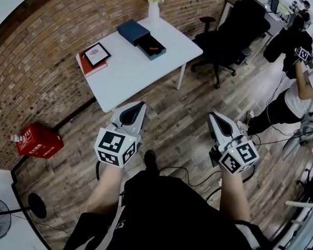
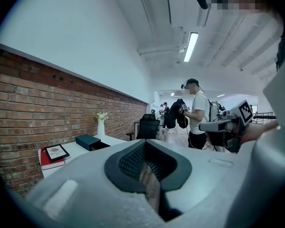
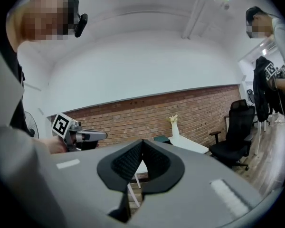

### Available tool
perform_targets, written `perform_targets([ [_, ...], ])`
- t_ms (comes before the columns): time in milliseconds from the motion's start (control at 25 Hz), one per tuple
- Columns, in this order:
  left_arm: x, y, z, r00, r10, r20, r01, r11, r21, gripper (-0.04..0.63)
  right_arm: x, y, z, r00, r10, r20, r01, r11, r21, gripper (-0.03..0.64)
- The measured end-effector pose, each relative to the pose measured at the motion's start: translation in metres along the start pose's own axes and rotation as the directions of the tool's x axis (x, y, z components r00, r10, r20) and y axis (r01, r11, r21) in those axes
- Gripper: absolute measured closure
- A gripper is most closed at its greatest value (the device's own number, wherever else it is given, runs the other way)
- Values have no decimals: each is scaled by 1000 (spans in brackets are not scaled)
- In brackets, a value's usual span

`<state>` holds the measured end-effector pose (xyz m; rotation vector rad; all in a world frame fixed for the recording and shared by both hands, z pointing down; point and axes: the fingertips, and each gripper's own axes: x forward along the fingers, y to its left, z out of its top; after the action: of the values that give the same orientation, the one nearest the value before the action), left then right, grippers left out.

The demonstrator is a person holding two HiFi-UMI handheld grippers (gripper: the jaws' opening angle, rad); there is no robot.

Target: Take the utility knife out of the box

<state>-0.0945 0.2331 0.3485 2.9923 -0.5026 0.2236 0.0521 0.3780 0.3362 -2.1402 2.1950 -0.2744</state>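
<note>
A dark teal box (image 1: 131, 30) stands on the white table (image 1: 130, 74) with its drawer (image 1: 152, 48) pulled out. A small red utility knife (image 1: 154, 48) lies in the drawer. Both grippers hang over the wooden floor, short of the table's near edge. My left gripper (image 1: 139, 106) points toward the table with its jaws together and nothing in them. The right gripper (image 1: 212, 116) is shut and empty too. The left gripper view shows the box (image 2: 87, 141) far off, beyond the shut left gripper (image 2: 143, 143). In the right gripper view the box (image 3: 161, 138) lies past the right gripper (image 3: 142, 141).
On the table are a framed picture on a red book (image 1: 95, 55) and a white vase with flowers (image 1: 154, 5). A black office chair (image 1: 227, 33) stands right of the table. A red crate (image 1: 39, 141) sits by the brick wall. Another person (image 1: 295, 56) stands at the right.
</note>
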Motion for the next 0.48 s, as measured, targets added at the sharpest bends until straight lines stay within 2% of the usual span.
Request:
perform_targets([
  [280, 27, 66, -5, 1000, -9, -22, 9, 1000, -24, 589, 84, 5, -1, 998, 34, -46, -33, 999, 14, 617],
  [480, 34, 120, 2, 1000, 1, -6, -1, 999, -46, 589, 130, 9, 3, 997, 19, -77, -18, 1000, 6, 617],
])
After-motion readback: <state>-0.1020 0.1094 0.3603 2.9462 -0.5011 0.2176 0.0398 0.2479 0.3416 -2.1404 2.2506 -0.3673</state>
